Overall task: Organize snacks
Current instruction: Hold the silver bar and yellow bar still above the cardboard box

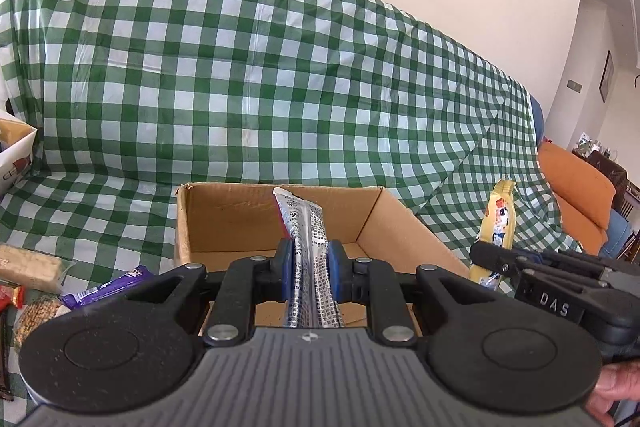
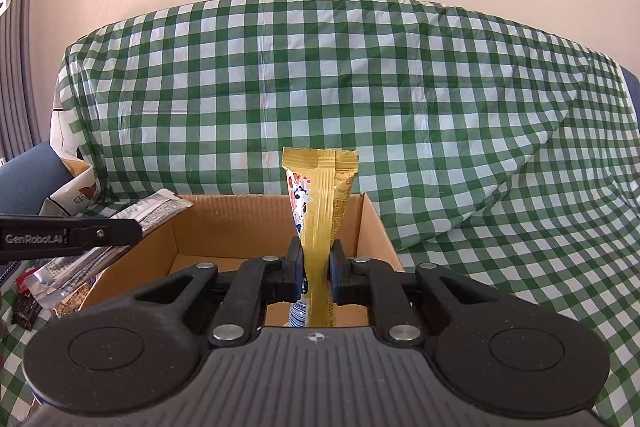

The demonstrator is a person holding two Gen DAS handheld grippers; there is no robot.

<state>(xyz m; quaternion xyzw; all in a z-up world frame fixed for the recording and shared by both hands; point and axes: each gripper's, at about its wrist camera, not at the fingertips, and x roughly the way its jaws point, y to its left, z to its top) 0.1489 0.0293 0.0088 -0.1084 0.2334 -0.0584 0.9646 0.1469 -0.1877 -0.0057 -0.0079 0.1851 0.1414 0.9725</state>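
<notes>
1. The cardboard box [image 1: 280, 223] sits open on the green checked cloth [image 1: 240, 67], directly ahead of both tools; its floor looks bare where visible.
2. My left gripper [image 1: 308, 267] is clamped on a silver snack wrapper [image 1: 308, 227], held upright above the box's near edge.
3. My right gripper [image 2: 316, 269] is clenched on a yellow snack bar [image 2: 320, 195], also upright over the box.
4. Risk, as I judge it: both tools crowd the same opening, so letting go together could make the heads knock or the packs land crossed. Each pack is pinched near its lower part; a slack wrapper may fold or slip out early.
5. Left of the box, loose snacks lie on the cloth: a purple bar [image 1: 108, 287], a pale wafer pack [image 1: 32, 267], others partly hidden.
6. A white paper bag [image 1: 16, 155] stands farther left; an orange cushion [image 1: 576, 187] lies right. Neither blocks the box.
</notes>
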